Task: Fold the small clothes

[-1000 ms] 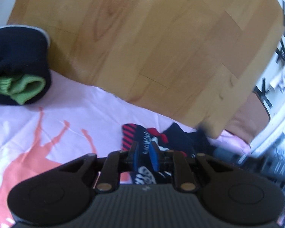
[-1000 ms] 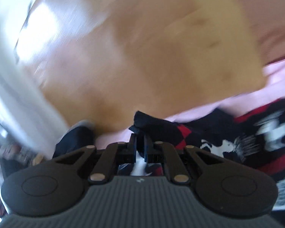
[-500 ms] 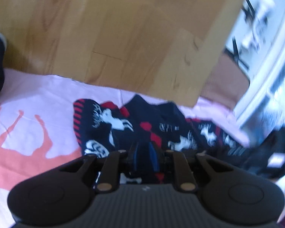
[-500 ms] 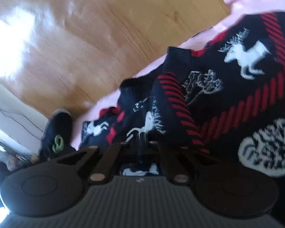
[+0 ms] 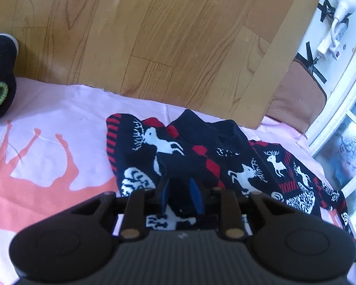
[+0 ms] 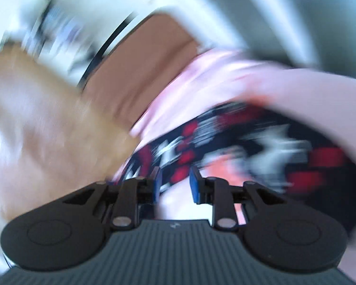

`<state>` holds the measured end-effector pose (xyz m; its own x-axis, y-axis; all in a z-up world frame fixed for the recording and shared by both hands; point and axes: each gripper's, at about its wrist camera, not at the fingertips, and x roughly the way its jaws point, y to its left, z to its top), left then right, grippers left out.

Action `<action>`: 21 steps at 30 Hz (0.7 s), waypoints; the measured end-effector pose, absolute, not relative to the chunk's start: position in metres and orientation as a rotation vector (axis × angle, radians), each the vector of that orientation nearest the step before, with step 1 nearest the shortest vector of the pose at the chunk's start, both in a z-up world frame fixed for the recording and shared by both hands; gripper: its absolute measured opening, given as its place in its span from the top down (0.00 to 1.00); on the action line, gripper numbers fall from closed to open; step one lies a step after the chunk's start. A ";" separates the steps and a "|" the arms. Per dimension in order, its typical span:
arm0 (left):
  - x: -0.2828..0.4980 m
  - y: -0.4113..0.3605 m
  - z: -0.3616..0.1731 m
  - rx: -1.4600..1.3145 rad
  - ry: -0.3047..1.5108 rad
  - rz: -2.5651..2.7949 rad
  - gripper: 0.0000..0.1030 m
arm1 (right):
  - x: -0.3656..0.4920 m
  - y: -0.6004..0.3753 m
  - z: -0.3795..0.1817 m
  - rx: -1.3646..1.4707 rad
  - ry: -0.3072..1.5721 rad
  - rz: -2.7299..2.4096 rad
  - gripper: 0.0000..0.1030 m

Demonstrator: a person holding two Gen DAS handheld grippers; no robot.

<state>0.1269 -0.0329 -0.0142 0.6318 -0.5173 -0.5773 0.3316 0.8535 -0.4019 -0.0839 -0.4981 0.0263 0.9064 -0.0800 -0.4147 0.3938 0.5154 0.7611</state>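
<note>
Pink bedsheet point(image 5: 59, 109) with a coral animal print covered the near surface, and its far edge met a wooden headboard point(image 5: 154, 35) running across the top of the left wrist view. The stretch of sheet to the left of the garment lay bare as far as a rolled dark navy item with a green cuff point(image 5: 0, 80) at the left border. To the right, the headboard ended at a brown padded panel point(image 5: 296, 90), beyond which stood a white wall with a power strip point(image 5: 330, 47) and a window frame point(image 5: 339, 128).

A small navy sweater point(image 5: 225, 156) lay crumpled on the sheet just below the headboard edge, spreading toward the right. It carried white reindeer, white tree shapes and red bars and diamonds; its collar pointed toward the headboard.

The left gripper point(image 5: 180, 194) sat low over the sweater's near part. A fold of navy knit stood between its blue pads point(image 5: 195, 197); the jaws were easing apart, and whether the pads pressed the cloth could not be told.

The right wrist view was heavily smeared. The right gripper point(image 6: 174, 185) had its blue pads clearly separated and widening, with nothing gripped; the blurred sweater point(image 6: 261, 142) and pink sheet point(image 6: 201, 83) lay beyond.
</note>
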 end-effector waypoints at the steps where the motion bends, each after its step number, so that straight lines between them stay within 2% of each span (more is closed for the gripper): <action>1: 0.128 -0.032 -0.014 -0.277 0.745 -0.492 0.80 | -0.102 -0.503 0.019 1.080 0.327 -0.298 0.57; 4: 0.129 -0.031 -0.015 -0.292 0.750 -0.490 0.80 | -0.134 -0.502 -0.002 1.251 0.308 -0.305 0.53; 5: 0.129 -0.031 -0.015 -0.294 0.751 -0.488 0.80 | -0.134 -0.498 -0.008 1.285 0.301 -0.319 0.47; 7: 0.129 -0.030 -0.016 -0.295 0.756 -0.483 0.80 | -0.137 -0.498 -0.021 1.382 0.267 -0.354 0.41; 8: 0.130 -0.031 -0.016 -0.295 0.758 -0.480 0.80 | -0.133 -0.493 -0.023 1.410 0.249 -0.376 0.45; 13: 0.128 -0.030 -0.016 -0.295 0.751 -0.475 0.77 | -0.111 -0.508 -0.007 1.353 0.110 -0.533 0.44; 15: 0.128 -0.029 -0.015 -0.296 0.749 -0.475 0.77 | -0.095 -0.523 0.002 1.232 0.078 -0.643 0.72; 16: 0.128 -0.029 -0.014 -0.297 0.747 -0.474 0.77 | -0.086 -0.530 0.006 1.169 0.102 -0.697 0.95; 21: 0.128 -0.024 -0.009 -0.318 0.731 -0.481 0.77 | -0.067 -0.544 0.037 1.080 0.083 -0.658 0.97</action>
